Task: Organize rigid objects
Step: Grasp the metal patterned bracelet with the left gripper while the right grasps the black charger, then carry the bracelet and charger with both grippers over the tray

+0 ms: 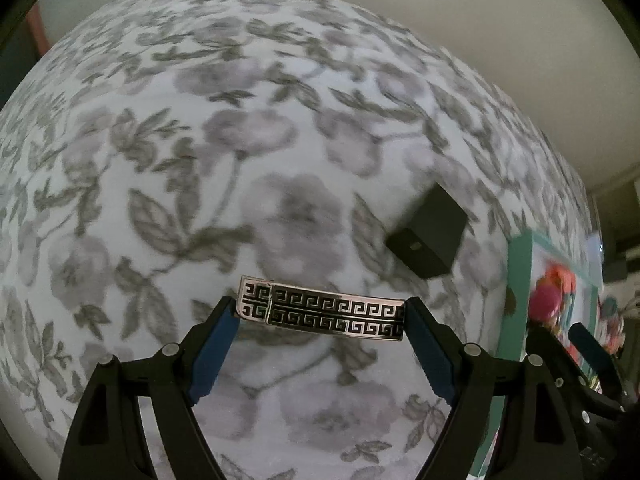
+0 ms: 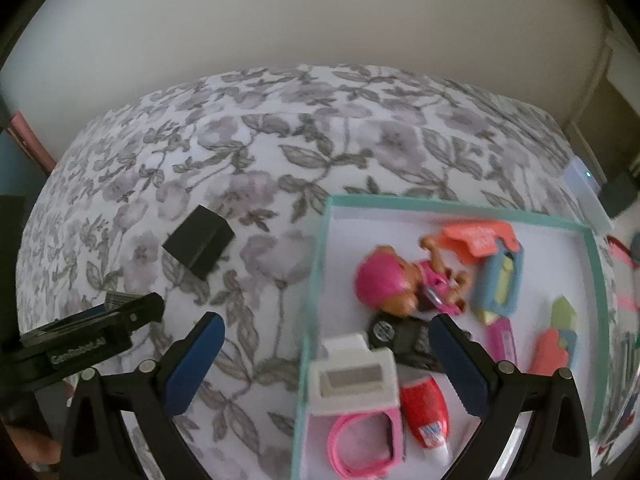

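A flat silver case (image 1: 320, 312) with a black key pattern hangs just above the flowered bedspread (image 1: 240, 160), and my left gripper (image 1: 322, 310) is shut on its two short ends. A small black box (image 1: 430, 236) lies on the spread beyond it to the right, also visible as the black box (image 2: 199, 242). My right gripper (image 2: 327, 322) stands open with nothing between its fingers, straddling the left rim of a teal-edged tray (image 2: 316, 280). The left gripper (image 2: 132, 312) shows at the lower left of the right wrist view.
The tray holds a pink-helmeted dog figure (image 2: 392, 284), a black gadget (image 2: 400, 338), a white and pink toy appliance (image 2: 356, 384), a red tube (image 2: 424, 408) and several coloured pieces. A pale wall (image 2: 320, 20) rises behind the bed. The tray (image 1: 518, 280) lies to the right.
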